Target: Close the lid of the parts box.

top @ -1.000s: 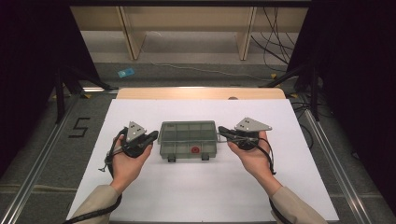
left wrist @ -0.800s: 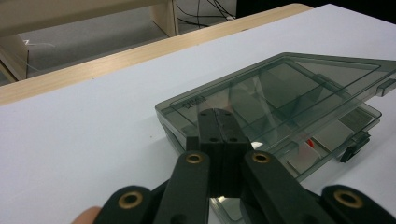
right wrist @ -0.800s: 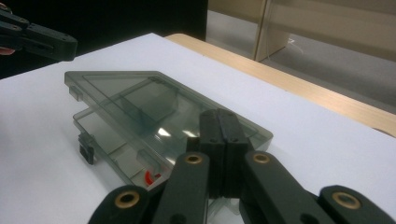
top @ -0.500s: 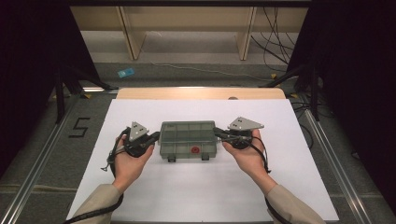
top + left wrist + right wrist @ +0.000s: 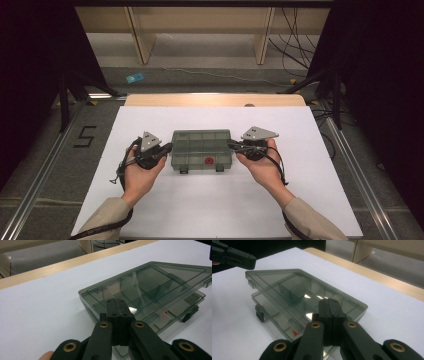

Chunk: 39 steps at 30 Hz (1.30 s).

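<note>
- High view: a smoky see-through box [image 5: 201,150] with inner dividers lies flat on the white sheet [image 5: 215,205] covering the table, about midway across it and nearer the far wooden edge [image 5: 215,100] than the person's side. The left tongs [image 5: 167,148] sit at the box's left short end, tips touching or just at that end; the right tongs [image 5: 233,145] sit at the box's right short end in the same way. Each is held in a hand, the left hand [image 5: 140,172] and right hand [image 5: 260,167] coming up from the near side of the box. A small red mark shows through the lid near the box's front edge, between two dark latches.
- Left gripper view: the two black jaws are pressed flat together with no gap, and their tips lie over the near corner of the box [image 5: 147,293], above its lid. The lid stands slightly raised off the base along the latch side. I cannot tell whether the tips pinch anything.
- Right gripper view: the jaws are likewise clenched together, tips over the near end of the box [image 5: 299,297]. The lid is parted a little from the base on the latch side. The left tongs [image 5: 234,257] show beyond the box's far end.
</note>
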Motion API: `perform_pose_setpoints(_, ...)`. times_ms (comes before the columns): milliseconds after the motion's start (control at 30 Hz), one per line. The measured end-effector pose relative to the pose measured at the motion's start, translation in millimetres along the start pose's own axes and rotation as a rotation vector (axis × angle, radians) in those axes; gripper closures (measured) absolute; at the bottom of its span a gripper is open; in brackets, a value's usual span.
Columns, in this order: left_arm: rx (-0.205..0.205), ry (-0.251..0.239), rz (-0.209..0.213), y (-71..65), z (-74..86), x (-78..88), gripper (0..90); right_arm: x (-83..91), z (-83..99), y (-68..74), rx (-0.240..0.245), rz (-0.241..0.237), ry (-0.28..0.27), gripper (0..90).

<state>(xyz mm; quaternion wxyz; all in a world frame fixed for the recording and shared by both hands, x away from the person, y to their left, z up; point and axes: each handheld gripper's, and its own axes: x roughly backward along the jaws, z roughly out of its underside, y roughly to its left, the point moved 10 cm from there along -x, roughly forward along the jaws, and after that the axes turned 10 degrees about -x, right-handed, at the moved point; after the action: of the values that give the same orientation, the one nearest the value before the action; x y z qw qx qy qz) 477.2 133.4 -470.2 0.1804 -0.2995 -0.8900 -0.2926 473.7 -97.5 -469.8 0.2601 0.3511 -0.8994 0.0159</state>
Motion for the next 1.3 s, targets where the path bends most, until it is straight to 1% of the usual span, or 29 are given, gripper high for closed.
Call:
perform_pose_setpoints(67,0.0,0.0,0.001,-0.4,0.0,-0.3,90.0,-1.4,0.8,0.0,0.001,0.0,-0.001,90.0)
perform_pose_setpoints(133,-0.002,0.003,0.003,-0.7,0.1,-0.5,90.0,-1.2,2.4,0.0,-0.002,0.004,0.011,90.0)
perform_pose_setpoints(167,-0.004,0.002,0.002,-0.8,0.1,-0.9,90.0,-2.4,2.4,0.8,-0.004,-0.001,0.008,90.0)
perform_pose_setpoints(200,-0.004,0.002,0.002,-1.0,0.1,-0.9,90.0,-2.0,3.8,1.0,-0.001,-0.002,0.022,90.0)
perform_pose_setpoints(267,-0.01,0.002,0.008,-1.6,0.2,-1.4,90.0,-2.6,5.2,0.8,-0.004,0.006,0.028,90.0)
perform_pose_setpoints(300,-0.004,0.004,0.005,-2.1,0.2,-1.1,90.0,-3.1,5.5,1.3,-0.006,-0.002,0.029,90.0)
perform_pose_setpoints(367,-0.001,0.003,0.007,-3.3,0.0,-1.7,90.0,-3.5,6.4,0.6,-0.004,-0.001,0.034,90.0)
perform_pose_setpoints(600,-0.004,0.011,0.008,-4.7,1.4,-3.0,90.0,-4.0,9.5,1.2,-0.012,-0.001,0.049,90.0)
perform_pose_setpoints(733,-0.002,0.009,0.012,-6.1,1.3,-3.6,90.0,-5.1,10.7,1.7,-0.008,0.002,0.053,90.0)
perform_pose_setpoints(800,-0.002,0.01,0.013,-6.5,1.5,-3.9,90.0,-6.2,11.0,2.6,-0.007,-0.006,0.053,90.0)
perform_pose_setpoints(967,-0.007,0.017,0.014,-7.2,2.3,-4.6,90.0,-5.9,13.1,2.3,-0.01,-0.004,0.066,90.0)
perform_pose_setpoints(1033,-0.005,0.018,0.014,-8.0,2.2,-5.1,90.0,-6.2,13.0,2.2,-0.011,0.0,0.063,90.0)
perform_pose_setpoints(1067,-0.005,0.018,0.016,-8.3,2.2,-5.3,90.0,-7.2,13.2,3.0,-0.01,-0.009,0.063,90.0)
perform_pose_setpoints(1167,-0.003,0.016,0.021,-10.3,1.4,-7.0,90.0,-6.6,14.5,3.1,-0.016,-0.005,0.074,90.0)
perform_pose_setpoints(1300,-0.006,0.021,0.021,-11.3,1.8,-7.5,90.0,-6.8,15.0,3.2,-0.016,-0.002,0.074,90.0)
